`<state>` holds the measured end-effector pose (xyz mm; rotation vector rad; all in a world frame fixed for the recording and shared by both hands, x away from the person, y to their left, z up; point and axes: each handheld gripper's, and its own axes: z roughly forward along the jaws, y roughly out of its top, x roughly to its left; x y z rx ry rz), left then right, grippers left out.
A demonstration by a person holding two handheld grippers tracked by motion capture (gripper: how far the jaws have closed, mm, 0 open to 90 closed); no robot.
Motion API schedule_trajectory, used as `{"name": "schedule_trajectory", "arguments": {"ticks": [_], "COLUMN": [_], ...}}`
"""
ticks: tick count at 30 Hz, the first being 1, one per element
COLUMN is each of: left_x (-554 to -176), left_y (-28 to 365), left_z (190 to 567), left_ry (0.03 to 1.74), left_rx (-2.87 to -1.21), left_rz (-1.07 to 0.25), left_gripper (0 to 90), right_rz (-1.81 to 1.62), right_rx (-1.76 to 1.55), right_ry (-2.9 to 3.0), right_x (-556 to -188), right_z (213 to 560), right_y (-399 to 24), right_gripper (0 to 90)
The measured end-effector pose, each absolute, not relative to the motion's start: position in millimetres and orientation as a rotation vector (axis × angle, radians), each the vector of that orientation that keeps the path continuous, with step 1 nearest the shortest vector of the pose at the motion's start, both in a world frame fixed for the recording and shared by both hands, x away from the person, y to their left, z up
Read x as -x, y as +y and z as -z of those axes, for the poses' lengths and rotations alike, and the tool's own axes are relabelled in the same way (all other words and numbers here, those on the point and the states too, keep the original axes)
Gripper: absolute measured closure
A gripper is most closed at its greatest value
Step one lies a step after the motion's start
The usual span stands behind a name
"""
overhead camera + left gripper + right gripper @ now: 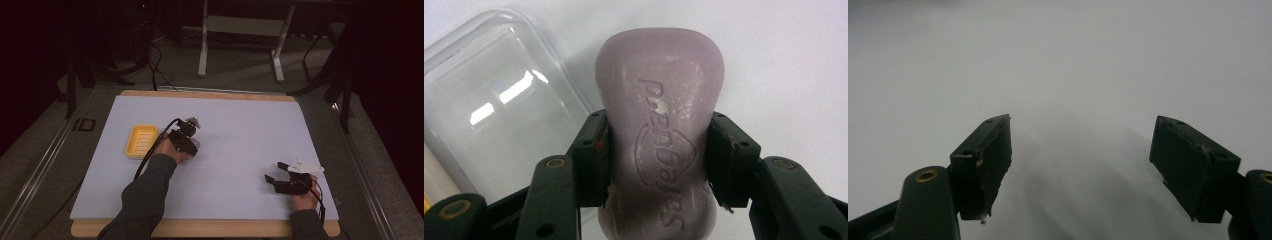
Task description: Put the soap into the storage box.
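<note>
left gripper clamped on purple soap bar, clear lid just beside. right gripper spread wide over white mat, nothing held.

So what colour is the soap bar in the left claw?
Pale purple, a lilac shade; the soap bar shows best in the left gripper view.

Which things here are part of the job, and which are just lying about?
In the job: purple soap bar, clamped in the left gripper; yellow soap dish; clear lid beside the soap.
Lying about: right gripper, open and idle; metal stand beyond the table.
</note>
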<state>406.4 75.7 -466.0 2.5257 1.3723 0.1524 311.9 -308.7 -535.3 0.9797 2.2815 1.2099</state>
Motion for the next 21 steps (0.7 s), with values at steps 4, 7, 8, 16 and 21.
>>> {"name": "schedule_trajectory", "arguments": {"ticks": [4,7,8,16,21], "left_x": [-406,-406,-406,-406,-406], "left_y": [79,82,83,86,89], "left_z": [464,463,463,462,460], "left_ry": [1.373,1.380,1.379,1.390,1.399], "left_rx": [-2.529,-2.521,-2.520,-2.507,-2.500], "left_rz": [-0.158,-0.156,-0.154,-0.159,-0.161], "left_gripper": [50.1,50.2,50.2,50.2,50.2], "right_rz": [-1.209,-1.209,-1.209,-1.209,-1.211], "right_rx": [-0.979,-0.979,-0.980,-0.980,-0.979], "right_ry": [2.281,2.281,2.281,2.280,2.280], "right_x": [-312,-312,-312,-312,-312], "right_z": [535,535,535,535,535], "right_y": [-309,-309,-309,-309,-309], "right_gripper": [24.3,24.3,24.3,24.3,23.9]}}
